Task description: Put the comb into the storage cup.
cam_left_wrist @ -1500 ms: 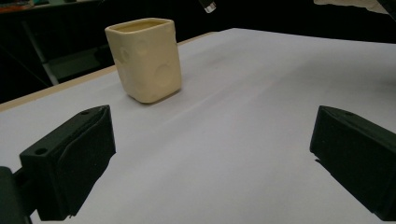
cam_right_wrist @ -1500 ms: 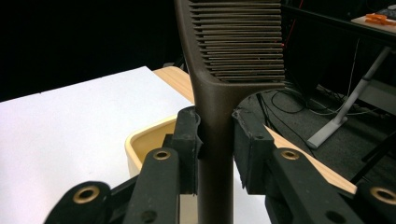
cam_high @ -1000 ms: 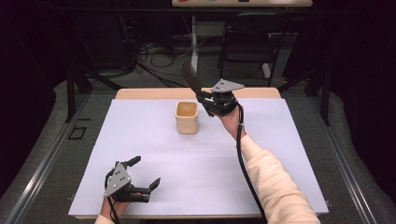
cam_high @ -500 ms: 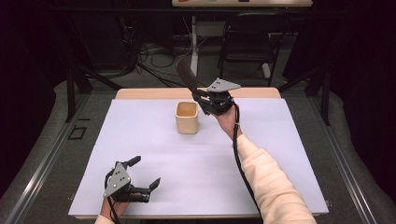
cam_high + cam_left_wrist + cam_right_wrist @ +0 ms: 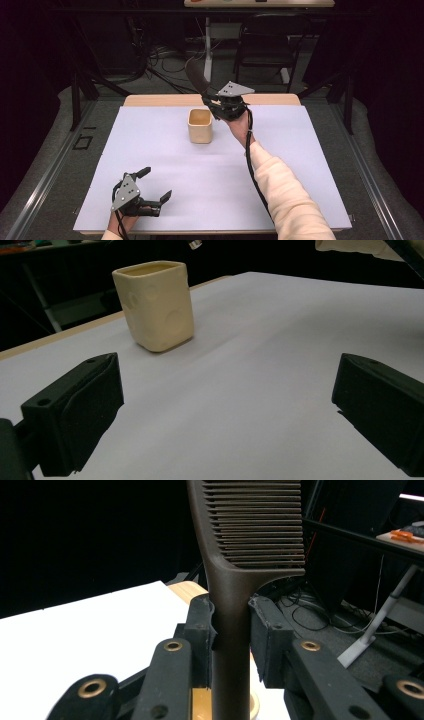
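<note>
Right gripper (image 5: 212,100) shifted slightly left, clamped on dark brown plastic comb (image 5: 250,540) above cream square cup (image 5: 200,126), left gripper (image 5: 155,185) held wide apart.

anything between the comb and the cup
Nothing visible. The right gripper holds the comb by its handle, raised just behind and right of the cup. The cup's mouth is open, with only air between them.

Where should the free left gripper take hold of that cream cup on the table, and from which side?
Probably across two opposite flat walls, just below the rim, coming down from above. The cup stands upright with its mouth open, square with rounded corners, so flat faces suit the pads. The left gripper rests open near the table's front edge; the right gripper holds a comb beside the cup.
</note>
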`<state>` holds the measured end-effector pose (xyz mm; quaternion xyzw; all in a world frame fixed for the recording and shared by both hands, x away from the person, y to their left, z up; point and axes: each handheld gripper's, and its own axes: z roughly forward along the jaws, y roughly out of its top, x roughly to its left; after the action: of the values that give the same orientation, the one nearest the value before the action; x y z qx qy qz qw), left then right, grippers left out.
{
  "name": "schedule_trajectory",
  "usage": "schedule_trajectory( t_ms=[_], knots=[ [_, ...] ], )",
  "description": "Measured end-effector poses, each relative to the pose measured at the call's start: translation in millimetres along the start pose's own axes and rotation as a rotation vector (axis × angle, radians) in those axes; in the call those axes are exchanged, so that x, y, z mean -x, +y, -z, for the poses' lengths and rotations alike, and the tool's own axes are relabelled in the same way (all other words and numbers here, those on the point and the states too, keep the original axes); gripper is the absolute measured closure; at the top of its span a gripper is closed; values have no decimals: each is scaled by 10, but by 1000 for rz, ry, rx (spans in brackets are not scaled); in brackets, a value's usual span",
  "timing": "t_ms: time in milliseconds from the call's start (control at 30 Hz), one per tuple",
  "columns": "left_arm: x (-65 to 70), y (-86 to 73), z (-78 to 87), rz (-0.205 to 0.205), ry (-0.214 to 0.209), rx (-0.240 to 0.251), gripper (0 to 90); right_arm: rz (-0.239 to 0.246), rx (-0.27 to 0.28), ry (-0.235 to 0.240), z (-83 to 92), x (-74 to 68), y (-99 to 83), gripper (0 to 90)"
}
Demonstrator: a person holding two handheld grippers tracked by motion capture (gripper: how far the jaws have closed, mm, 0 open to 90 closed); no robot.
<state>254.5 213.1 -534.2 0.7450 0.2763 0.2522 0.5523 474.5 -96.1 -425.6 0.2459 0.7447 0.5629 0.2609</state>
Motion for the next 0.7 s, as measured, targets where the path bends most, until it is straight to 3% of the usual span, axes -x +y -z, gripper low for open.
schedule_trajectory(
  t_ms=[700],
  knots=[
    [1, 0, -3, 0, -2, 1, 2, 16, 51, 19, -130, -63, 43, 719]
  ],
)
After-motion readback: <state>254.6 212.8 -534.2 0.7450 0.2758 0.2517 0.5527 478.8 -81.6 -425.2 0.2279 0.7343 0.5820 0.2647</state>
